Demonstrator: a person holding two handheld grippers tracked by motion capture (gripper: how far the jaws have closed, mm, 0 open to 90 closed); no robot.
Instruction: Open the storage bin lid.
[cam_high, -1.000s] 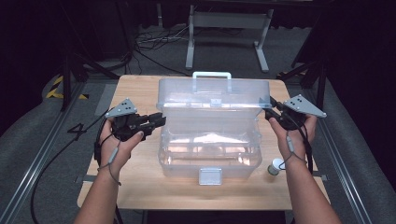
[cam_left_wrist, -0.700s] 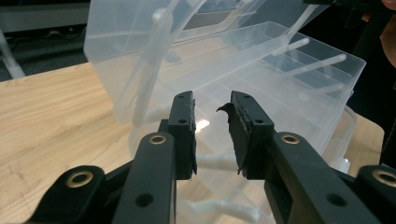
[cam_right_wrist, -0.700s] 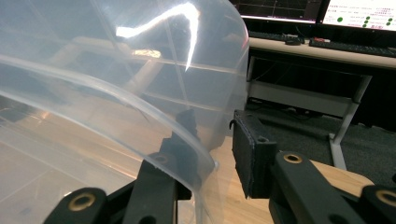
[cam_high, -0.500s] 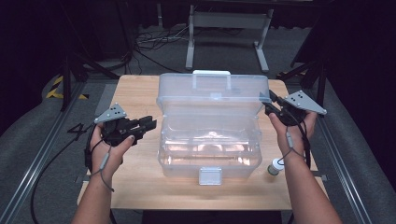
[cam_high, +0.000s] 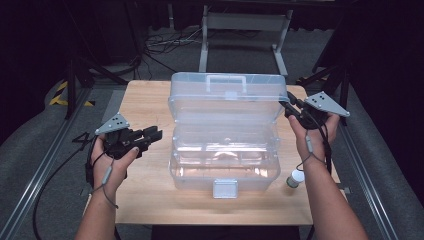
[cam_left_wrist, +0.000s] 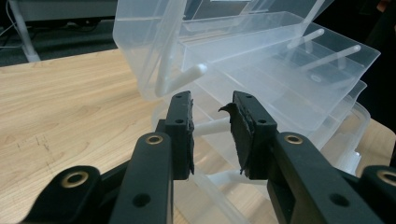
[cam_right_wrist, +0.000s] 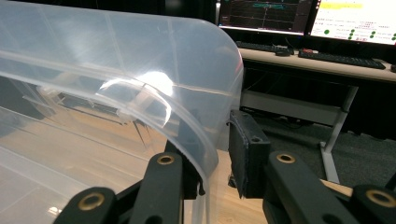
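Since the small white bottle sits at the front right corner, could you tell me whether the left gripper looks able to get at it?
Probably not directly: the open clear box stands between the left gripper and the bottle.

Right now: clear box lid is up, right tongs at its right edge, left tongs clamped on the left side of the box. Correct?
Wrong on the left. The left tongs stand open beside the clear box, gripping nothing; the left gripper view shows the gap between them. Rest holds: the lid is up, and the right tongs straddle its right edge.
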